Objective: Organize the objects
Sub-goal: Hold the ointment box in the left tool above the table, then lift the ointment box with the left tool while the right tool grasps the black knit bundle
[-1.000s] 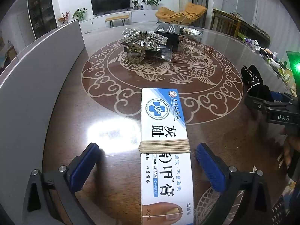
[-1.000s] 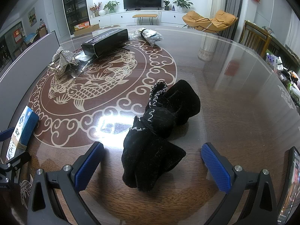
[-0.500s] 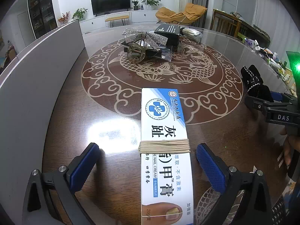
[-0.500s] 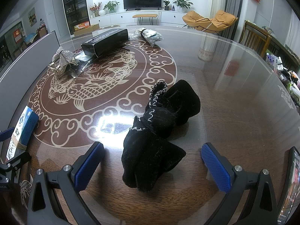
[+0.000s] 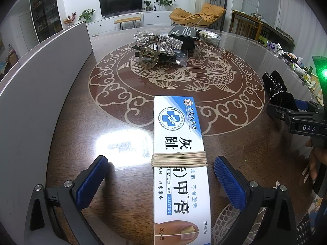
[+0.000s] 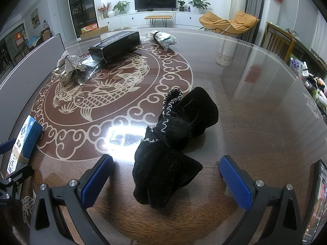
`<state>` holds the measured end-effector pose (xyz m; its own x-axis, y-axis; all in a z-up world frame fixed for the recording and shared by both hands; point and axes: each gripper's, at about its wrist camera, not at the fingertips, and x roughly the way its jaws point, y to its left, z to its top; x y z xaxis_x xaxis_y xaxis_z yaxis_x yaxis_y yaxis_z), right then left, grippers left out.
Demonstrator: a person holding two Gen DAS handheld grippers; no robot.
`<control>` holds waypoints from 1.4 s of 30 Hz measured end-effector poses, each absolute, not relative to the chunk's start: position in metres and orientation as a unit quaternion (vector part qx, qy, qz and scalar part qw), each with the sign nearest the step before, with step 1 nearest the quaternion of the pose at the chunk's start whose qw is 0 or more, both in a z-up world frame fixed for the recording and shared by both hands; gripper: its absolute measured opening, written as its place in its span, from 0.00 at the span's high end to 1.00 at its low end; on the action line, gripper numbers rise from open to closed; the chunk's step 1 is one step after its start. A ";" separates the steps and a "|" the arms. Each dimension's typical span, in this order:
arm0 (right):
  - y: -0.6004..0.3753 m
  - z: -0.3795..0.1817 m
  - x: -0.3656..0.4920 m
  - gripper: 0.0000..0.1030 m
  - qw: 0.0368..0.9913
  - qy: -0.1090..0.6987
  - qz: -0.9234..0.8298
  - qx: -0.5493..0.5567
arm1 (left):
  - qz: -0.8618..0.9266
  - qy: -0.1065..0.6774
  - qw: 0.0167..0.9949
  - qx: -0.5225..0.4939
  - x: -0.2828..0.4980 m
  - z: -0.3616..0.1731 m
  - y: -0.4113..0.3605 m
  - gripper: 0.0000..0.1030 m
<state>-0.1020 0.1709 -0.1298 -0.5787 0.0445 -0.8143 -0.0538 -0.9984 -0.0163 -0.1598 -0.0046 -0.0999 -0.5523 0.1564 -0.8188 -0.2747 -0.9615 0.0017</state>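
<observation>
A long white-and-blue nail cream box (image 5: 179, 163), wrapped with tan string, lies flat on the glass-topped table between the blue pads of my left gripper (image 5: 161, 175). That gripper stands open, neither pad touching the box. In the right wrist view a bundle of black gloves (image 6: 175, 136) with white stitching lies on the table between the pads of my right gripper (image 6: 165, 173), which is open too, with wide gaps on both sides. The box (image 6: 24, 143) also shows at the far left of that view, and the gloves (image 5: 280, 91) at the right edge of the left wrist view.
Further back on the table lie a sparkly silver bow (image 5: 157, 40) on a clear round piece, a black box (image 6: 114, 45) and a bagged white bundle (image 6: 163, 37). A grey panel (image 5: 30, 94) stands along the left. A phone (image 6: 316, 200) lies at the right edge.
</observation>
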 end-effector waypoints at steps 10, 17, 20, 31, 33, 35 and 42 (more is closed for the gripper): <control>0.171 -0.130 -0.102 0.00 0.028 0.005 0.888 -0.458 | 0.869 0.073 0.136 -0.471 -0.161 -0.098 -0.007 0.00; 0.171 -0.130 -0.102 0.00 0.024 0.009 0.889 -0.458 | 0.863 0.083 0.146 -0.476 -0.159 -0.094 -0.005 0.28; 0.182 -0.123 -0.094 0.00 -0.032 0.060 0.889 -0.452 | 0.873 0.074 0.145 -0.460 -0.153 -0.089 -0.010 0.58; 0.174 -0.115 -0.112 0.47 -0.038 0.035 0.862 -0.504 | 0.890 0.008 0.155 -0.428 -0.128 -0.081 -0.030 0.58; 0.166 -0.117 -0.116 0.60 -0.040 0.005 0.865 -0.499 | 0.893 0.001 0.160 -0.421 -0.125 -0.075 -0.032 0.58; 0.161 -0.116 -0.119 0.65 -0.038 -0.015 0.865 -0.500 | 0.897 -0.008 0.165 -0.411 -0.119 -0.065 -0.036 0.58; 0.105 -0.036 -0.099 0.68 -0.132 0.036 0.893 -0.429 | 0.919 -0.071 0.178 -0.345 -0.092 0.010 -0.079 0.58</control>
